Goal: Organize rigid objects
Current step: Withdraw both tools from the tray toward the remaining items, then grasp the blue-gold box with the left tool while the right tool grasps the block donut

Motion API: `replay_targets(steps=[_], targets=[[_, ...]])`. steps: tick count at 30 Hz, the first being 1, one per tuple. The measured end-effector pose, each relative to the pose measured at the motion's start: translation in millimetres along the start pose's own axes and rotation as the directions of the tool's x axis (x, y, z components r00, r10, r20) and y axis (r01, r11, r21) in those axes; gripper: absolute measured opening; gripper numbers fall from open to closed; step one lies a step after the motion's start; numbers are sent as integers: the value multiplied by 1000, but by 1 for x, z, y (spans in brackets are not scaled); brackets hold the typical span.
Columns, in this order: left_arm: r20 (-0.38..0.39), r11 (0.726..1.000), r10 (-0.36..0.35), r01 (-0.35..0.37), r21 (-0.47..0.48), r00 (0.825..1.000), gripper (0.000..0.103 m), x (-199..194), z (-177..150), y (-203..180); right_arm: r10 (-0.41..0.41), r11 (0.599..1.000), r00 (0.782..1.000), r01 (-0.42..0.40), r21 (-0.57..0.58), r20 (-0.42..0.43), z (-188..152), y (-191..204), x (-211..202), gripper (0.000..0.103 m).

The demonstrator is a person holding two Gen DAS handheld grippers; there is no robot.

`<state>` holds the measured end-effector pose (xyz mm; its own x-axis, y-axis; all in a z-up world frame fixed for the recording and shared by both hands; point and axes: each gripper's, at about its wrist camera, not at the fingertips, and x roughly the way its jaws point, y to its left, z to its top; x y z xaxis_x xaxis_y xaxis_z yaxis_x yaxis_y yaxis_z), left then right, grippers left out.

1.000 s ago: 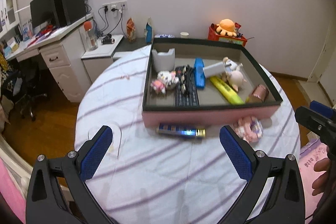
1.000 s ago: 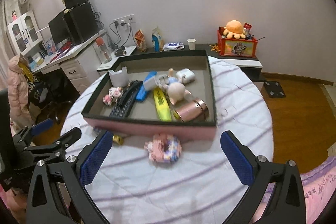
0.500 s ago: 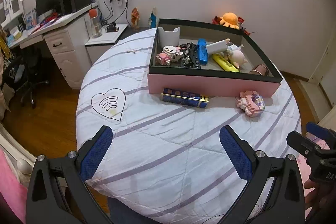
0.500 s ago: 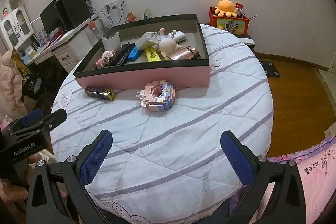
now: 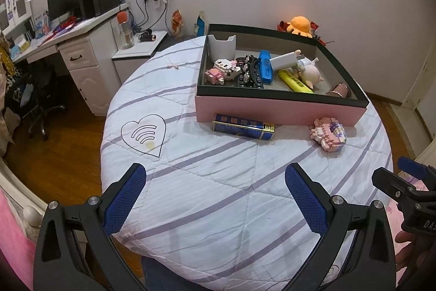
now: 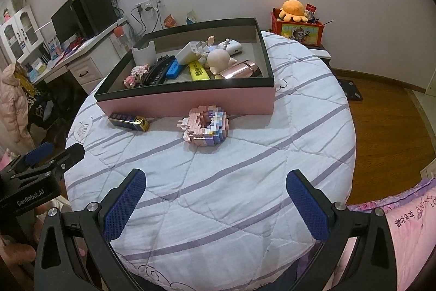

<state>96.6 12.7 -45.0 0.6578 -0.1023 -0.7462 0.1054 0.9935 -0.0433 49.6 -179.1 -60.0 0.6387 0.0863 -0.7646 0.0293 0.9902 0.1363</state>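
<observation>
Two tools hang over the near edge of a round worktop [image 5: 207, 182] under a striped quilt. The left tool [image 5: 215, 198] has its fingers spread wide and holds nothing; the right tool [image 6: 216, 199] is spread the same way, also empty.

One pink box [image 5: 272, 111] with a black rim sits at the far side. Inside it lie one white holder [image 5: 221, 47], one pink block figure [image 5: 222, 70], one black remote [image 5: 249, 72], one blue bar [image 5: 265, 67], one white charger [image 5: 284, 60], one yellow marker [image 5: 295, 82], one doll [image 5: 310, 72] and one rose-gold cylinder [image 6: 239, 70].

Two things lie on the quilt outside it: one blue-and-gold carton [image 5: 242, 126] just beside the box's front wall, and one pink block donut [image 6: 205, 128] near the same wall, apart from the carton.
</observation>
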Motion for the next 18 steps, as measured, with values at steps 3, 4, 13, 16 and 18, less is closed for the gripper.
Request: replay_targets(steps=[3,4,13,16,18], targets=[[-4,1000,-1,1,0,1000,103,2,0,0,-2,1000,1000,2,-3,-5,1,1,2,103],[-5,1000,-1,1,0,1000,103,2,0,0,-1,1000,1000,1,-3,-6,1,1,3,103],[-13,1000,-1,1,-1,1000,103,8,2,1,-11,1000,1000,11,-5,-14,6,0,10,103],[-13,1000,-4,4,0,1000,103,11,5,1,-15,1000,1000,15,-10,-18,11,1,15,103],[-11,1000,-7,7,2,1000,103,14,8,0,-19,1000,1000,19,-14,-19,15,2,18,103]])
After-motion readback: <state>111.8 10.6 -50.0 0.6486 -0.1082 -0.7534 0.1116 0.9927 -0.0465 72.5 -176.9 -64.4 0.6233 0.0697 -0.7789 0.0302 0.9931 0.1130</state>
